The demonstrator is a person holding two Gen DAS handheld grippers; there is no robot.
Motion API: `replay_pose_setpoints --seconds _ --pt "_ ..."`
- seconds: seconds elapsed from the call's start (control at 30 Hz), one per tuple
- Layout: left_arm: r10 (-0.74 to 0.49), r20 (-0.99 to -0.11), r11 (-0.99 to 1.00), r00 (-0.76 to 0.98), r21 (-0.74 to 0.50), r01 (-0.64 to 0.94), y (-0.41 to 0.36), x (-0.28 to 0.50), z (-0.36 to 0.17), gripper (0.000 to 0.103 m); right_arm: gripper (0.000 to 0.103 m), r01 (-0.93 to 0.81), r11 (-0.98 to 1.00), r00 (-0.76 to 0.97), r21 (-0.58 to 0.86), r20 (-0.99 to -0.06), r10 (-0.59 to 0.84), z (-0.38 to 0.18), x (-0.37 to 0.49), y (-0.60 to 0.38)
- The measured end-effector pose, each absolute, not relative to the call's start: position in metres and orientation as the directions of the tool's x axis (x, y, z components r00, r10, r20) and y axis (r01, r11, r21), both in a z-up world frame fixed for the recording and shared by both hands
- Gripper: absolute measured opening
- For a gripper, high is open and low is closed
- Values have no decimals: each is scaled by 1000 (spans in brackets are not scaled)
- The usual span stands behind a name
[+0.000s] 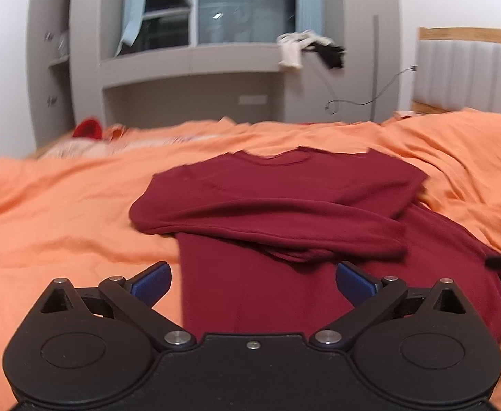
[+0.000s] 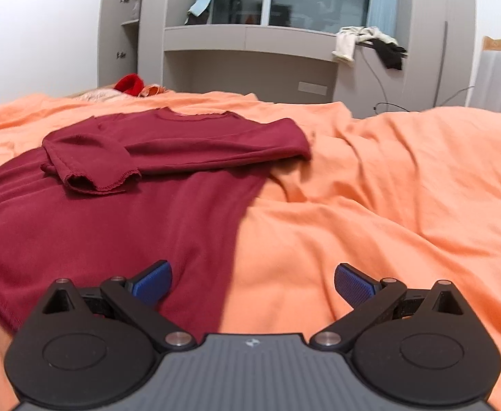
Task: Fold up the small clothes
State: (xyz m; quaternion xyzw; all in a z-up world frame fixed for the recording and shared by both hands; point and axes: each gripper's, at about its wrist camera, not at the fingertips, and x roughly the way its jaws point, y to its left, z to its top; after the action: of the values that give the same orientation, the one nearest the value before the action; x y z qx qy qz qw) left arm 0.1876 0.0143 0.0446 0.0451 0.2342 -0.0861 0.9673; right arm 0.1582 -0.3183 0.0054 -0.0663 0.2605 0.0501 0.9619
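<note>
1. Left wrist view: the left gripper (image 1: 253, 279) is wide open and holds nothing. The dark red shirt (image 1: 278, 205) lies flat on the orange bed cover (image 1: 62, 212), sleeves folded across it.
2. Right wrist view: the right gripper (image 2: 253, 279) is wide open too, over the shirt's (image 2: 113, 212) edge.

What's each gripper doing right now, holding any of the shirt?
Left gripper: open, holding nothing, above the maroon shirt.
Right gripper: open, holding nothing, over the shirt's edge and the orange bedspread.
</note>
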Motion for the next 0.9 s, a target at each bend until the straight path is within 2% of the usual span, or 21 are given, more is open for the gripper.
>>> replay_pose_setpoints --seconds 0.1,0.2,0.27,0.43,0.53,0.67,0.9 --pt "-161 -425 976 891 67 208 12 165 36 102 103 -86 982 899 -169 -438 4 8 135 -319" --pt "-167 -405 973 899 80 217 13 147 29 102 103 -170 971 934 -170 -341 104 16 107 -314" --pt "-174 -395 969 902 95 228 13 138 28 102 103 -240 949 934 -207 -316 167 17 94 -305" --pt "-203 -395 957 896 113 267 17 121 24 102 103 -412 833 888 -370 -367 276 3 76 -267" --pt "-205 -410 954 889 121 276 19 117 21 102 103 -455 759 875 -465 -390 286 -10 70 -249" --pt "-207 -418 949 885 135 286 20 113 17 102 103 -422 691 898 -587 -372 233 -27 67 -230" --pt "-219 -425 939 878 151 308 15 109 14 102 103 -330 669 942 -667 -276 189 -38 66 -218"
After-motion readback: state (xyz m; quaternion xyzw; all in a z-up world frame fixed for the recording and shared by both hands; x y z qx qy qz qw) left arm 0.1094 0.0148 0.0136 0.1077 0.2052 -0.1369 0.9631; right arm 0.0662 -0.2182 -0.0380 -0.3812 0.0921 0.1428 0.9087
